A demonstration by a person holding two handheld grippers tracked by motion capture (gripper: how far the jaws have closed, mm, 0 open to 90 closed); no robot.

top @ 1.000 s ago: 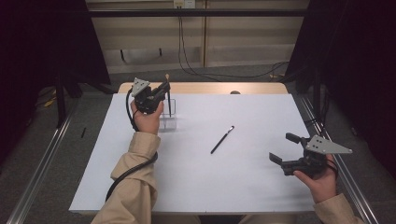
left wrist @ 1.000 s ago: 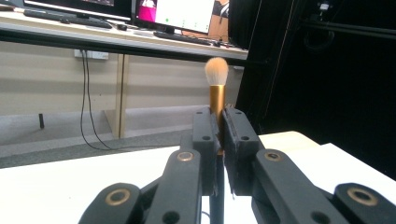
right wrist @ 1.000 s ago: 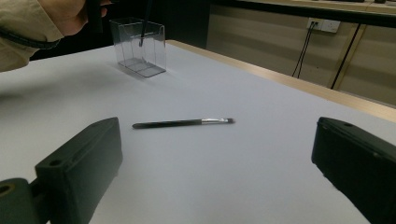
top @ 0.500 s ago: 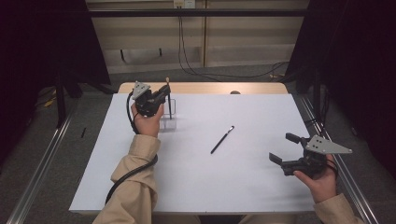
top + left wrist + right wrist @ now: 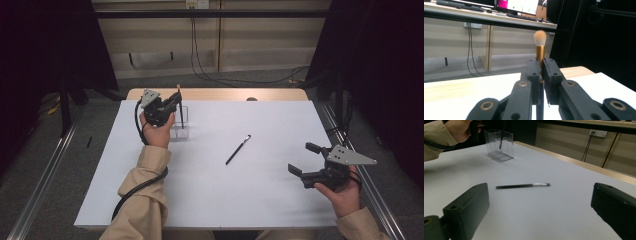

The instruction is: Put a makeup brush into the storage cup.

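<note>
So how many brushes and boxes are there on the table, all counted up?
Makeup brushes: 2, the fluffy brush held upright in the left gripper and the thin brush lying flat.
Clear boxes: 1, the clear holder.
Total: 3

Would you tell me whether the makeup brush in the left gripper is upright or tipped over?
Upright. The makeup brush stands vertically with bristles on top, clamped in the left gripper, and its handle reaches down into the clear holder.
</note>
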